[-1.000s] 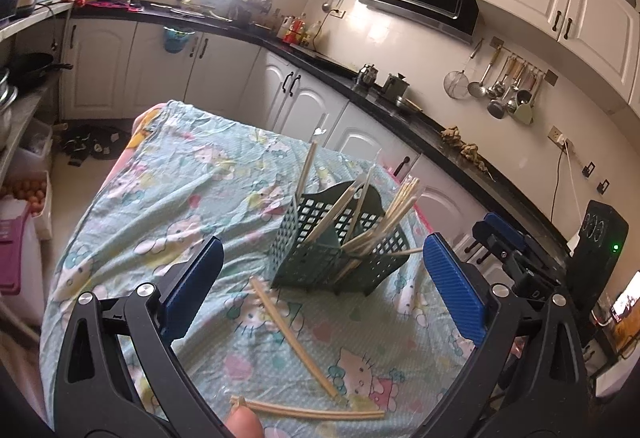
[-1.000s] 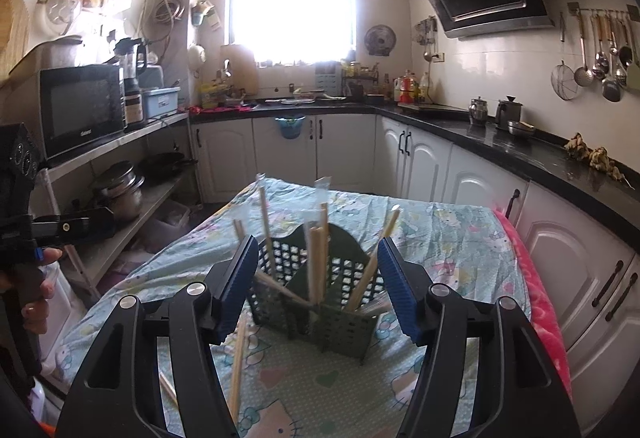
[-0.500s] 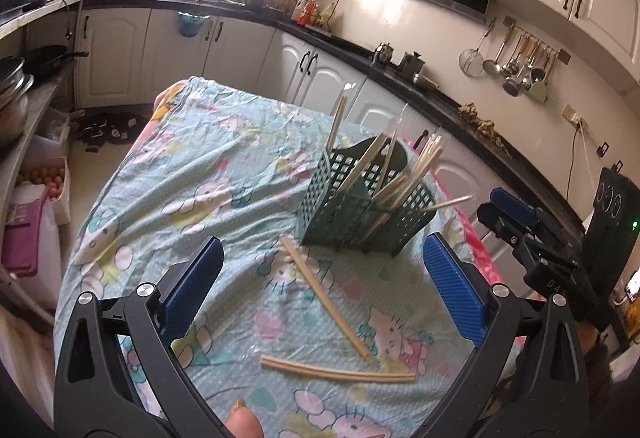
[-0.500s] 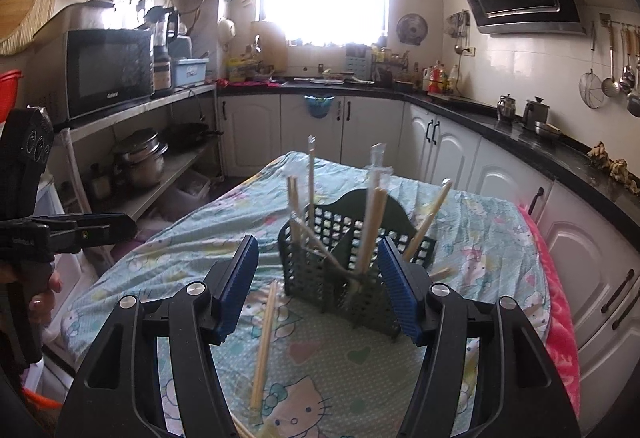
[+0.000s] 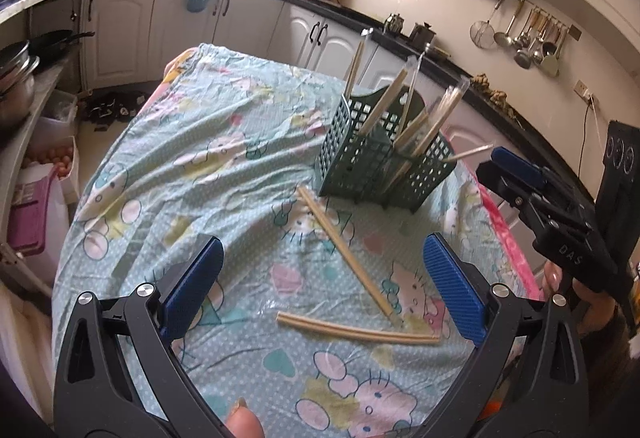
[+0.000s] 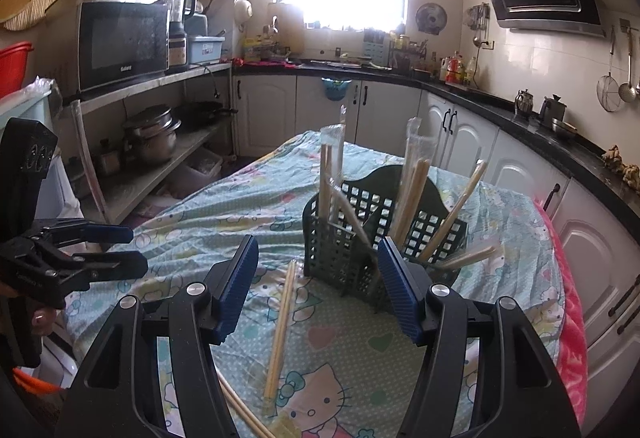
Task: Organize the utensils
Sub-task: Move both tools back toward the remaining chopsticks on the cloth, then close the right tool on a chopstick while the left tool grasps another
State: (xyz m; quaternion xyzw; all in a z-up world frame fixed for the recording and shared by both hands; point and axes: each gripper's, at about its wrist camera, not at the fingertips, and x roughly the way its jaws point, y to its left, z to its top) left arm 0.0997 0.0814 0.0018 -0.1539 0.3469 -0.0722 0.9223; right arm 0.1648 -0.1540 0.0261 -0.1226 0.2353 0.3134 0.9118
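Jaws of the left gripper [image 5: 323, 294] stand wide apart and hold nothing; a pair of chopsticks [image 5: 358, 330] lies flat on the table [image 5: 192, 165] between their blue pads. A second pair [image 5: 346, 252] runs slantwise from beside that first pair up to the foot of the green basket [image 5: 380, 169]. The right gripper [image 6: 318, 286] also has its jaws parted and empty, one pad just in front of the basket's near wall. The basket stands upright on the cartoon-printed tablecloth, well inside the table's far half, with several wrapped and bare chopsticks [image 6: 412, 193] leaning out of its compartments at different angles; one stick [image 5: 468, 153] pokes sideways through its mesh. Beyond the basket, white cabinets [image 6: 460, 133] carry a black worktop, and ladles [image 5: 528, 41] hang on the wall above and to its right.
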